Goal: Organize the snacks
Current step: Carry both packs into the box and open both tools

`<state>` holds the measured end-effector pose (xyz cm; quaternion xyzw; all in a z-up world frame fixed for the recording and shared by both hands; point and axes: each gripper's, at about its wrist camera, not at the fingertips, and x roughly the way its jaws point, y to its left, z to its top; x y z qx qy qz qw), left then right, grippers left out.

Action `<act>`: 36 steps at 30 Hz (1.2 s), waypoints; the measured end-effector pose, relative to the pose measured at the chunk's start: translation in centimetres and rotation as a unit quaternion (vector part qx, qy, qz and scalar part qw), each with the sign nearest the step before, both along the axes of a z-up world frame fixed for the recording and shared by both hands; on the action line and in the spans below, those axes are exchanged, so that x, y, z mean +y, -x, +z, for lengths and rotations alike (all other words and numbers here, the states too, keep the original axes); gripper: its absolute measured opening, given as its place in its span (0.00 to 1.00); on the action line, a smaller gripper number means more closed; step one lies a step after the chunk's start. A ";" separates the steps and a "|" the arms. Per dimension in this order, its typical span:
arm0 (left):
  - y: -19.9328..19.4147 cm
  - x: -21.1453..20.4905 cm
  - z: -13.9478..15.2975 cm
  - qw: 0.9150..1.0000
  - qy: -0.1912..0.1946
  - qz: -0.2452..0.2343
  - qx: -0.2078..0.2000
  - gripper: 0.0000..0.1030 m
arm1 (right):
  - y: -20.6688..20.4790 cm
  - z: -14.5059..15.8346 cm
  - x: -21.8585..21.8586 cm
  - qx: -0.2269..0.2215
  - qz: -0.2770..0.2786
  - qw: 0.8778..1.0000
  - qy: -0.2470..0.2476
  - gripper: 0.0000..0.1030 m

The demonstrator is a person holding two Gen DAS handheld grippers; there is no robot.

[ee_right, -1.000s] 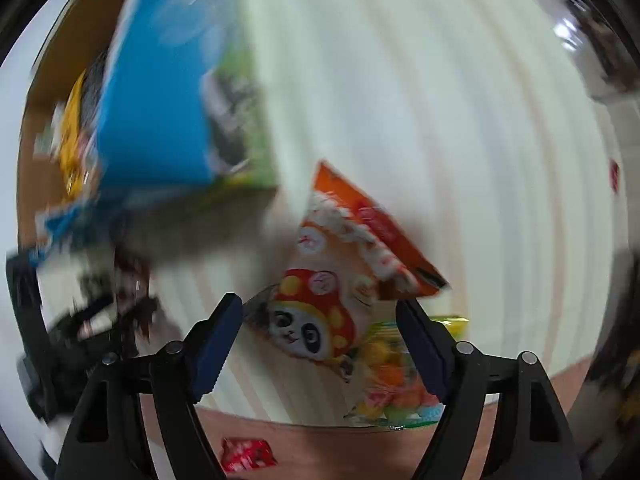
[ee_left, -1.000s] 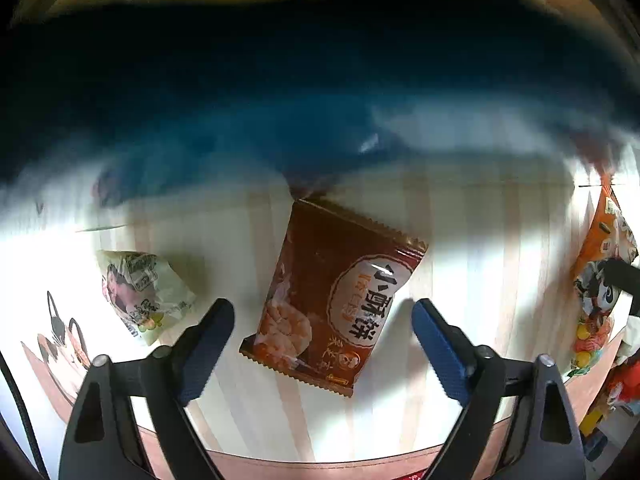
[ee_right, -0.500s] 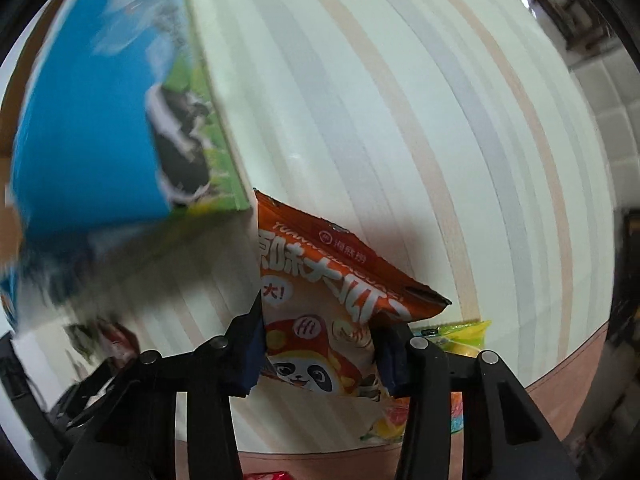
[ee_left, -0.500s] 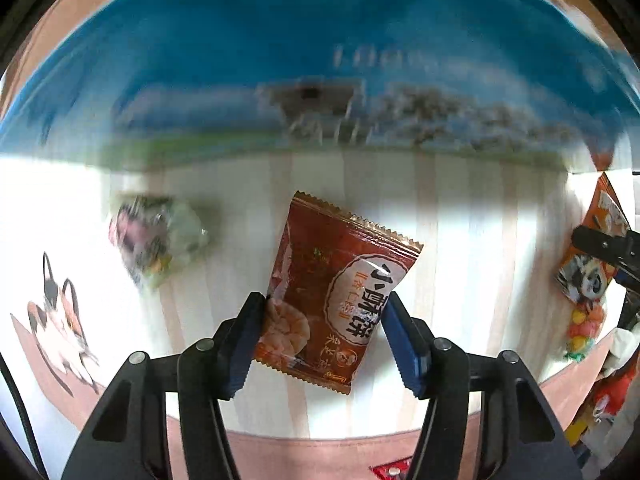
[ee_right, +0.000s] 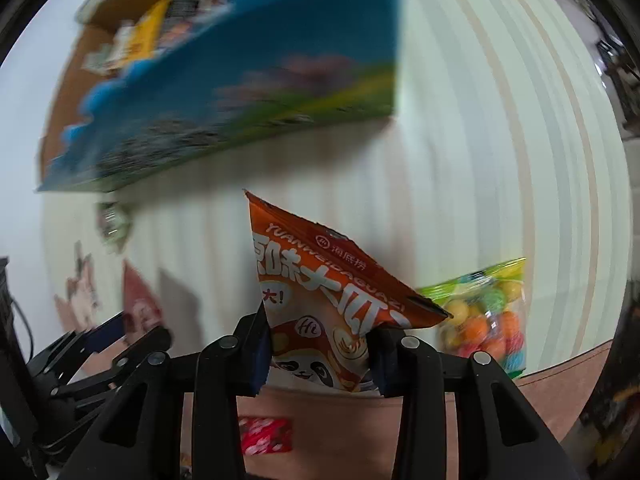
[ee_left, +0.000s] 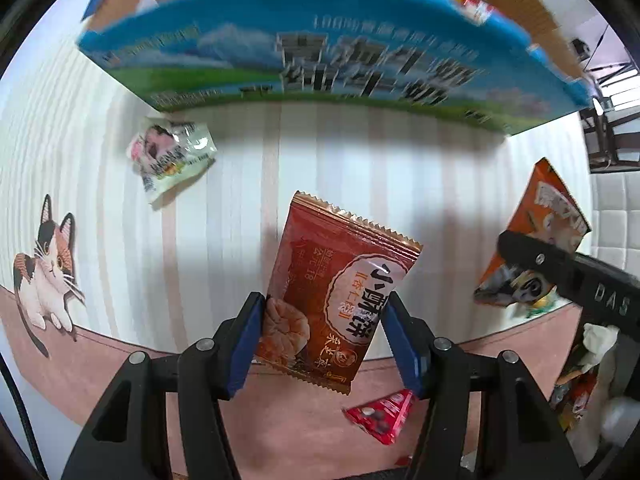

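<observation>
My left gripper [ee_left: 325, 309] is shut on the lower half of a red-brown biscuit packet [ee_left: 340, 264], which hangs a little above the striped tablecloth [ee_left: 224, 264]. My right gripper [ee_right: 318, 330] has its jaws closing tight on an orange panda snack packet [ee_right: 320, 276], pads pressing its lower sides. That orange packet [ee_left: 548, 208] also shows at the right of the left wrist view, behind a black finger [ee_left: 560, 272] of the right gripper. A large blue carton [ee_left: 320, 52] with snacks inside stands at the far side of the table.
A white-green wrapped snack [ee_left: 168, 152] lies left of centre near the carton. A bag of coloured candy balls [ee_right: 484, 312] lies right of the orange packet. A small red packet [ee_left: 380, 416] sits on the pink border. More snacks are piled at the lower right.
Both grippers closed from wide open onto their packets. Each has lifted its packet off the cloth and moved, so the blue carton now sits farther away and more of the table shows.
</observation>
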<state>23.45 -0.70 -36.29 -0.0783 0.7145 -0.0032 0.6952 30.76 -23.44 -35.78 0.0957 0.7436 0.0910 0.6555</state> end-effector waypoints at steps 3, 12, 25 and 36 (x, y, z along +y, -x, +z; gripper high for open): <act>-0.9 0.4 3.2 1.000 0.017 0.006 -0.023 0.55 | -0.5 2.7 0.3 -0.014 0.009 1.000 -0.025 0.40; -5.7 1.9 11.6 0.994 0.059 0.017 -0.090 0.55 | -5.5 12.3 0.5 -0.088 0.007 0.992 -0.091 0.40; -17.5 6.5 11.2 0.998 0.011 0.019 -0.067 0.56 | -16.3 13.2 3.0 -0.118 0.028 0.992 -0.032 0.40; -21.1 9.4 4.8 0.999 -0.011 0.033 0.015 0.56 | -17.4 6.4 2.6 -0.066 0.042 0.997 0.002 0.40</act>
